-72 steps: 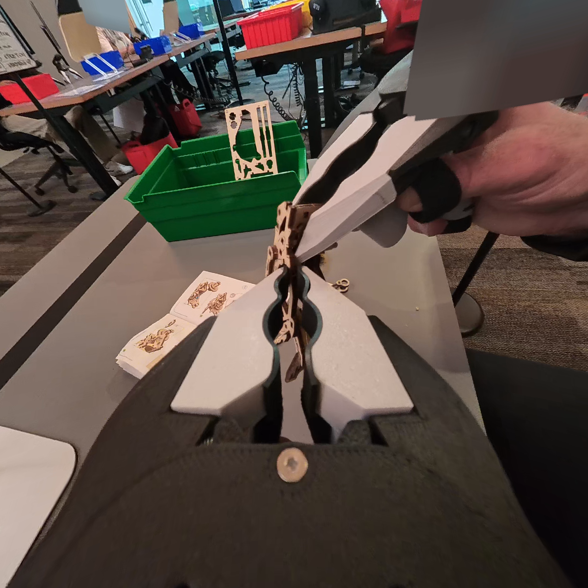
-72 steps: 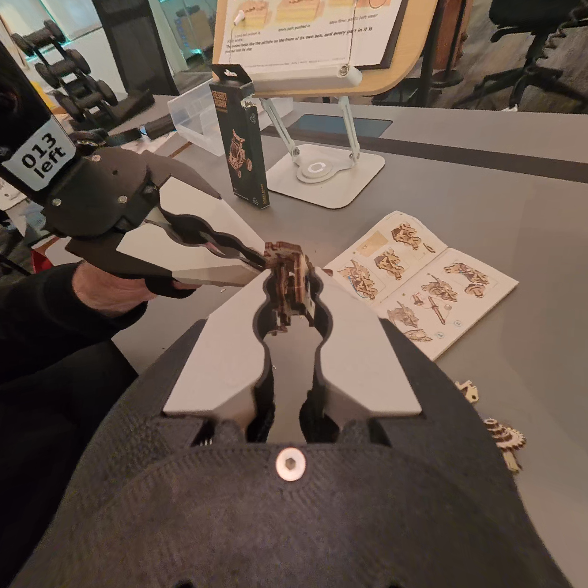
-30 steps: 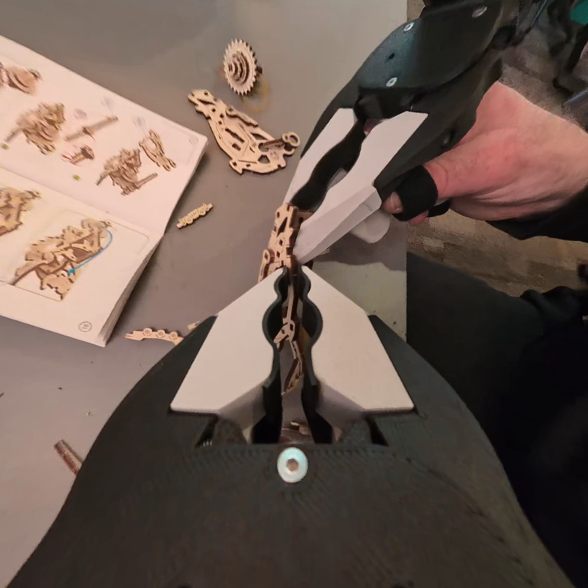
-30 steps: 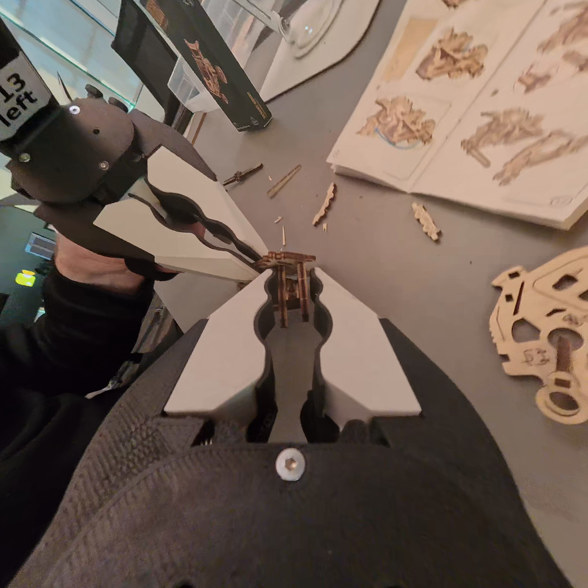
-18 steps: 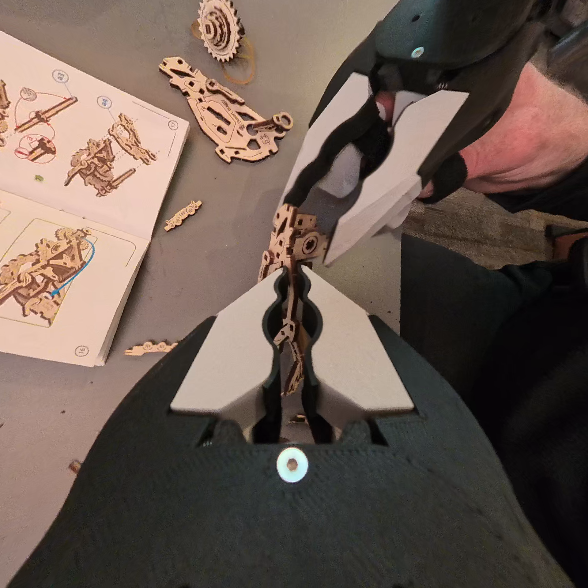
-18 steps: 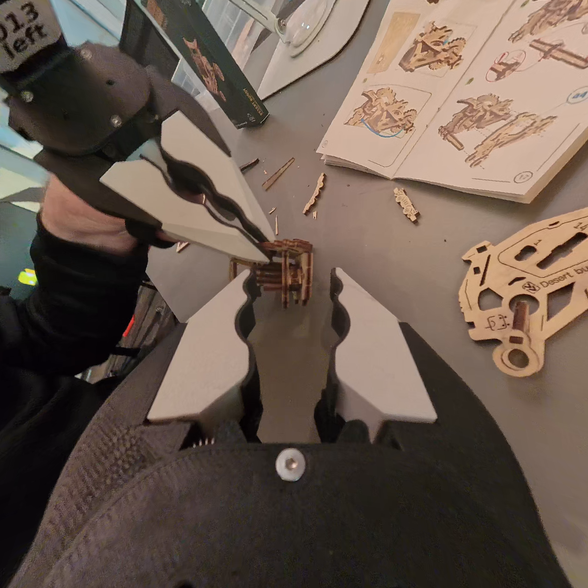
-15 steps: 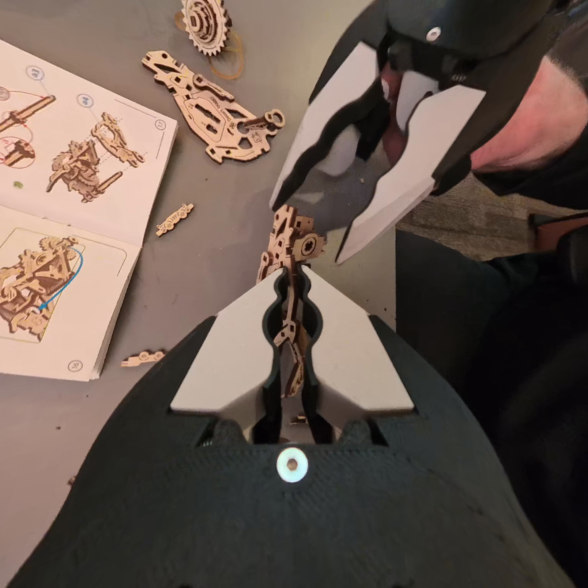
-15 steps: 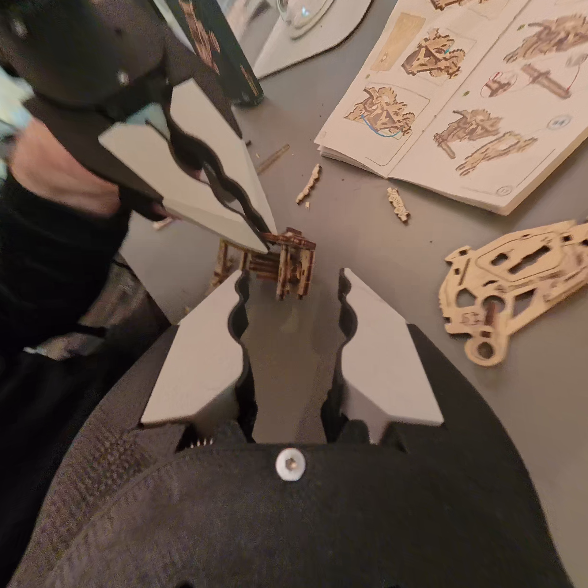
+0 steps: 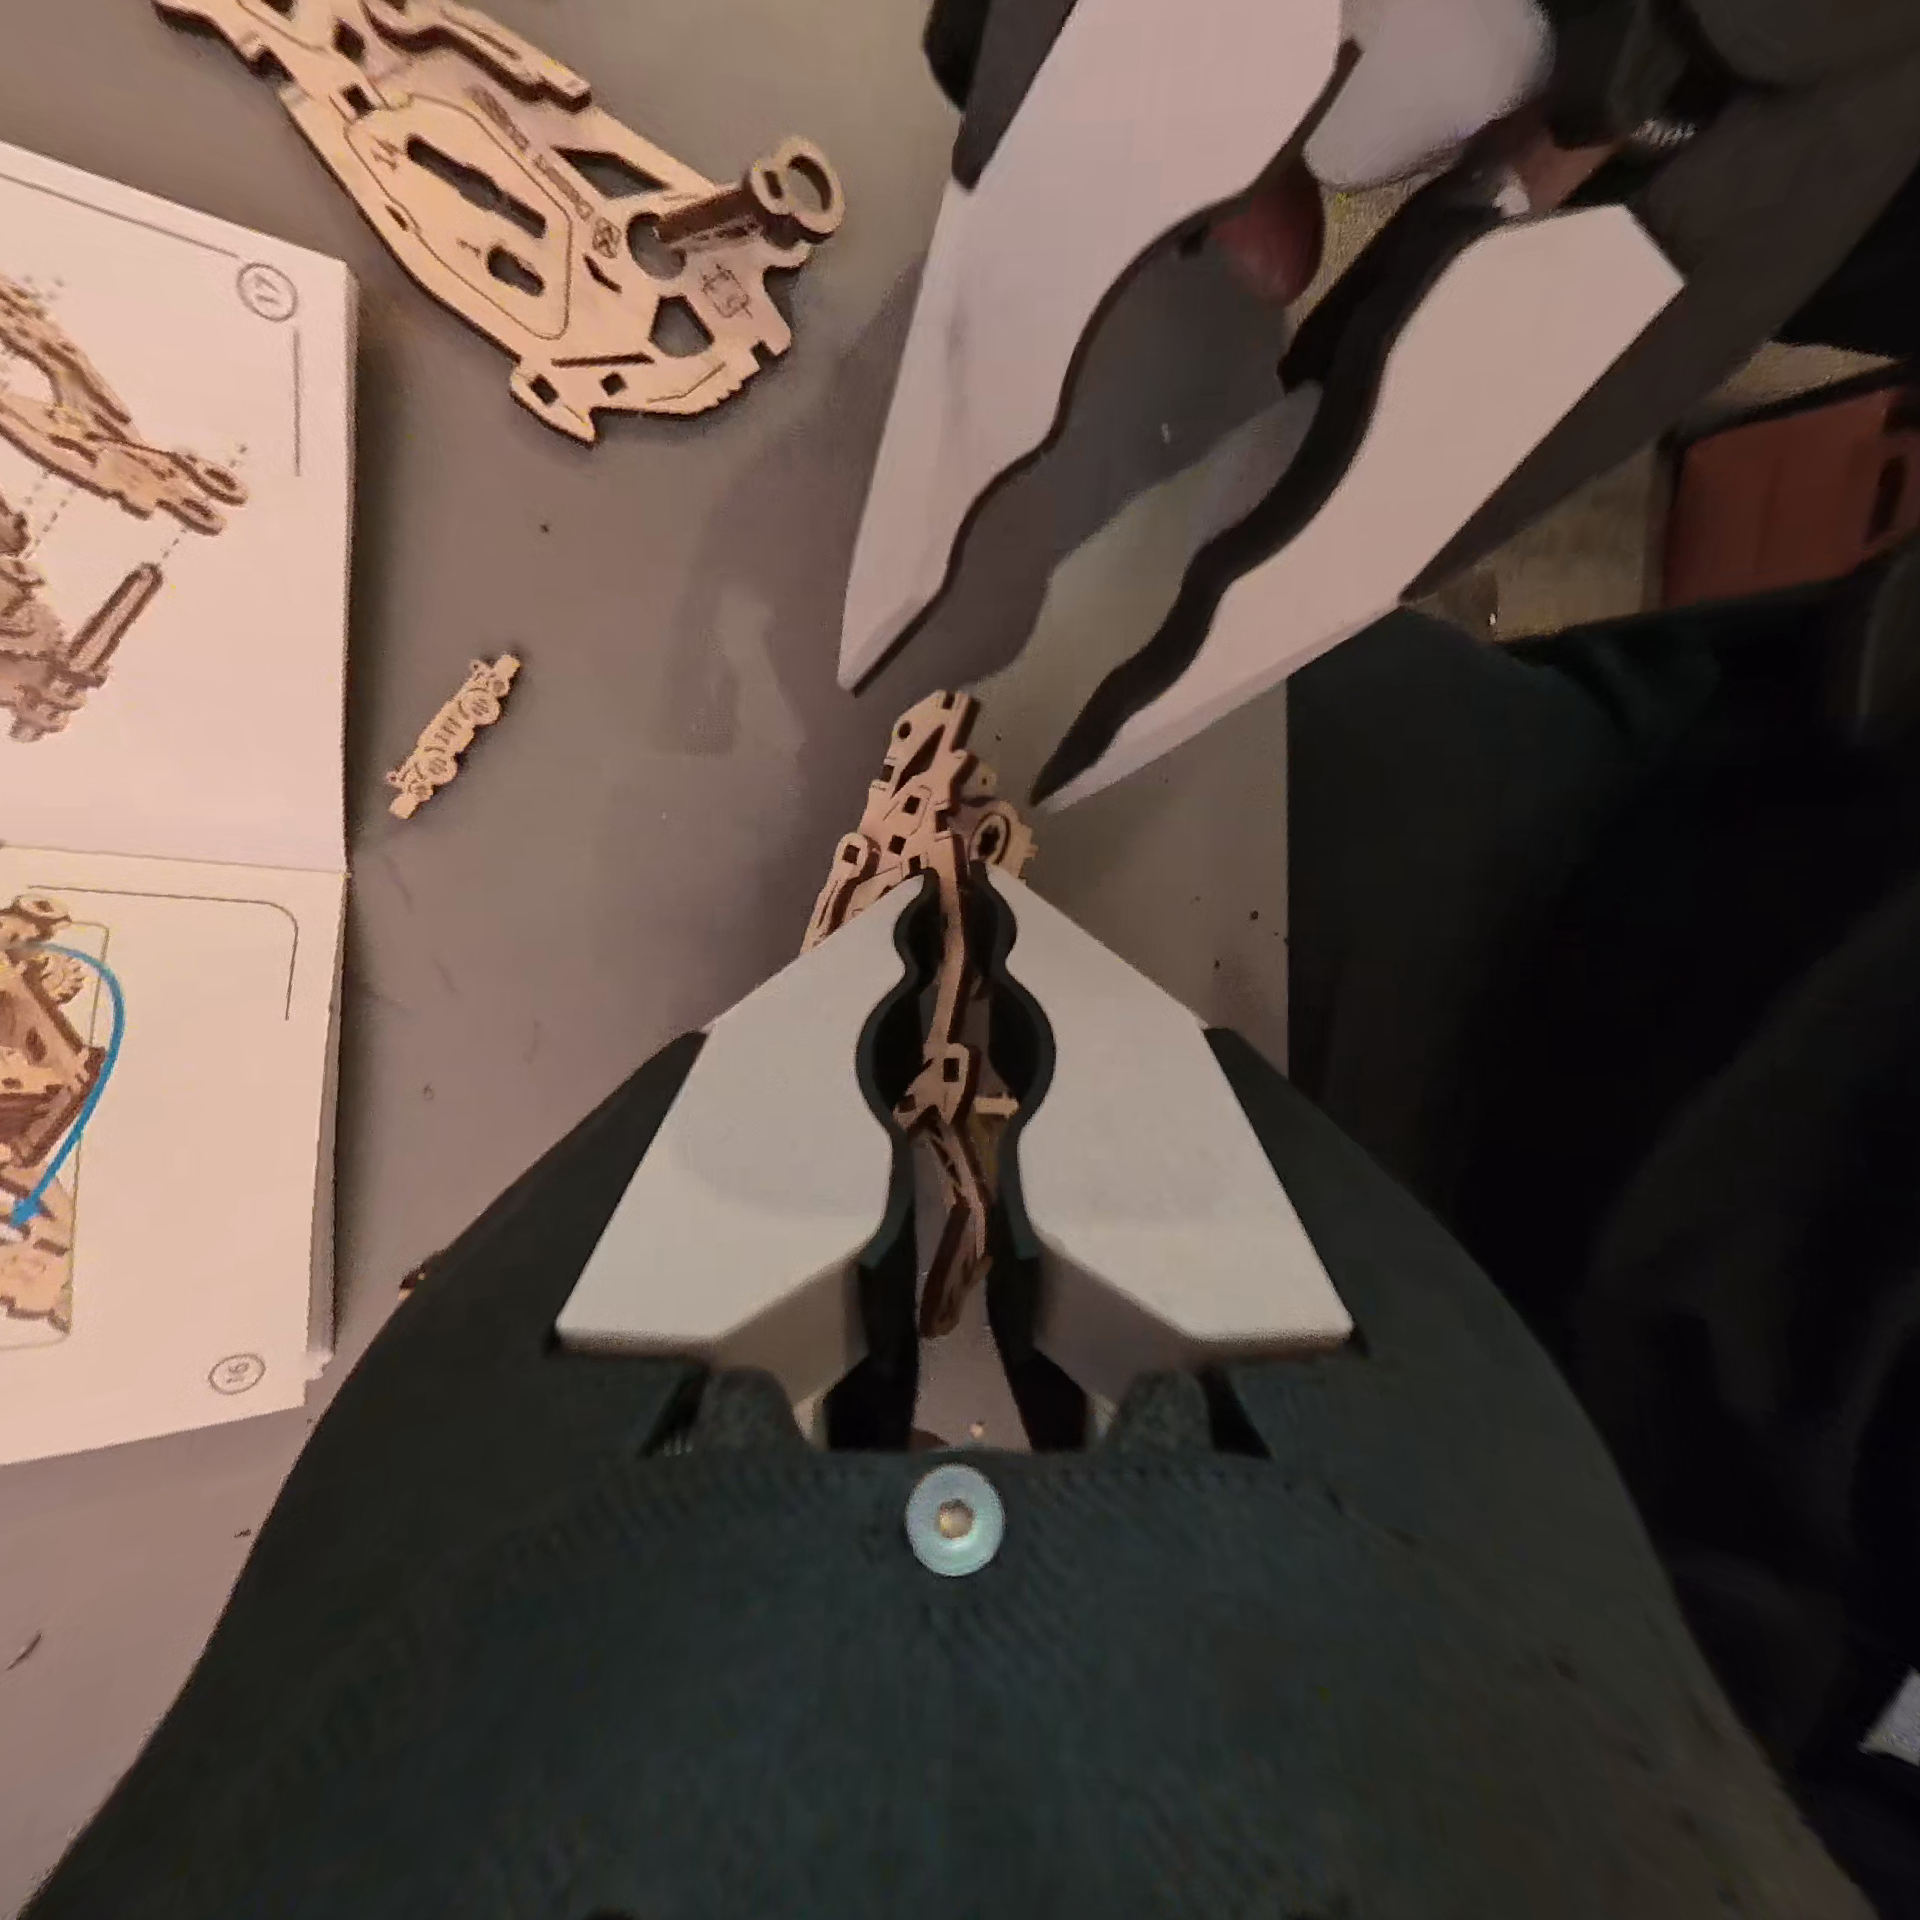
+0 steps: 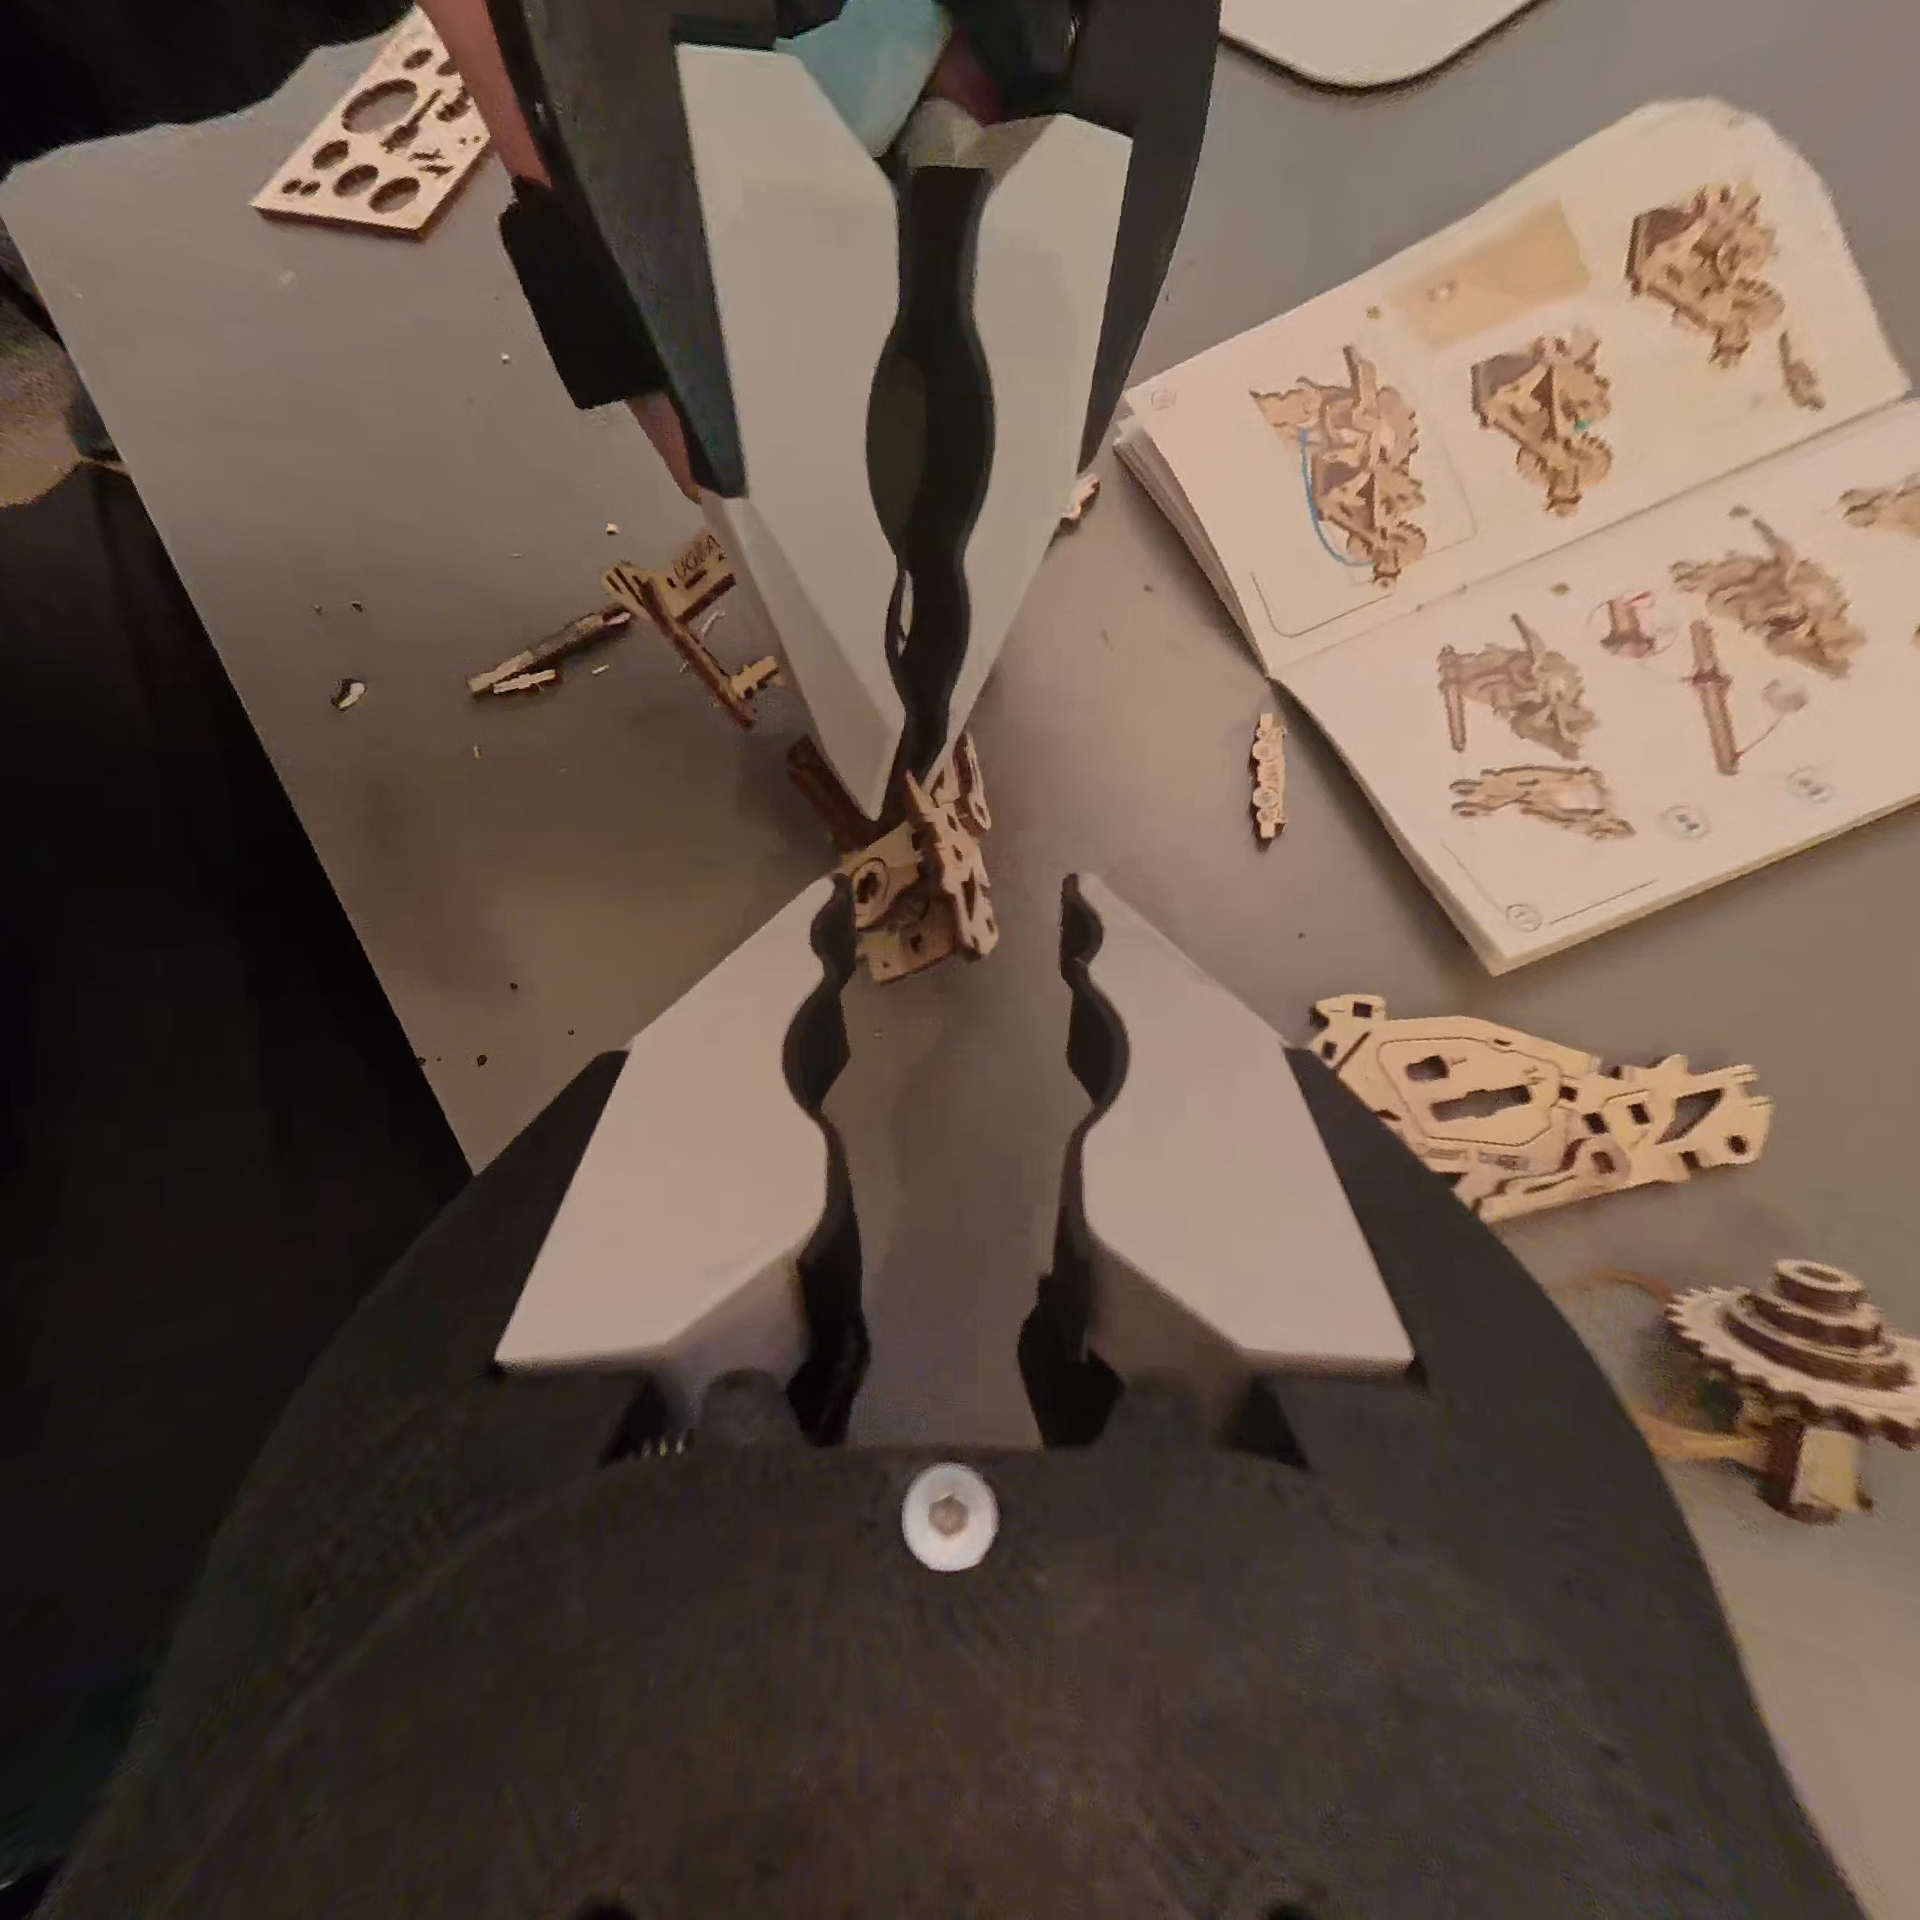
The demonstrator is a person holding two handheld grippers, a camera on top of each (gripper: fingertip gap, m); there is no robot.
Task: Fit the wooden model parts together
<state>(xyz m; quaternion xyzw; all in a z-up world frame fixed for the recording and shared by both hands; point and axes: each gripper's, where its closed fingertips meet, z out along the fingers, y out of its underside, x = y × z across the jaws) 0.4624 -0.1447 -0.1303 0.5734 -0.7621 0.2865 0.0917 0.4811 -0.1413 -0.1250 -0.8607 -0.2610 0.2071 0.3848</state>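
My left gripper [image 9: 951, 883] is shut on a small wooden model assembly [image 9: 935, 790], holding it edge-on just above the grey table. My right gripper [image 9: 940, 732] is open and empty, its tips on either side of the assembly's far end without gripping it. In the right wrist view the right gripper [image 10: 951, 888] is open with the assembly [image 10: 925, 883] just beyond its left finger. The left gripper [image 10: 914, 764] comes down from the top of that view and pinches the assembly.
A flat wooden side panel [image 10: 1507, 1122] with a key-shaped peg, a wooden gear stack [image 10: 1808, 1351], a small wooden strip [image 10: 1268, 774], loose pieces [image 10: 675, 623] and a punched sheet [image 10: 364, 166] lie on the table. An open instruction booklet [image 10: 1558, 520] lies to the right. The table edge [image 10: 312, 779] runs close on the left. The grippers are tip to tip, or close to it. My right gripper's tips are some 12 centimetres from the wooden gear stack [image 10: 1808, 1351].
My right gripper has opened, let go of the assembly and drawn back a little. The left gripper keeps its grip. Both views have tilted down toward the table.
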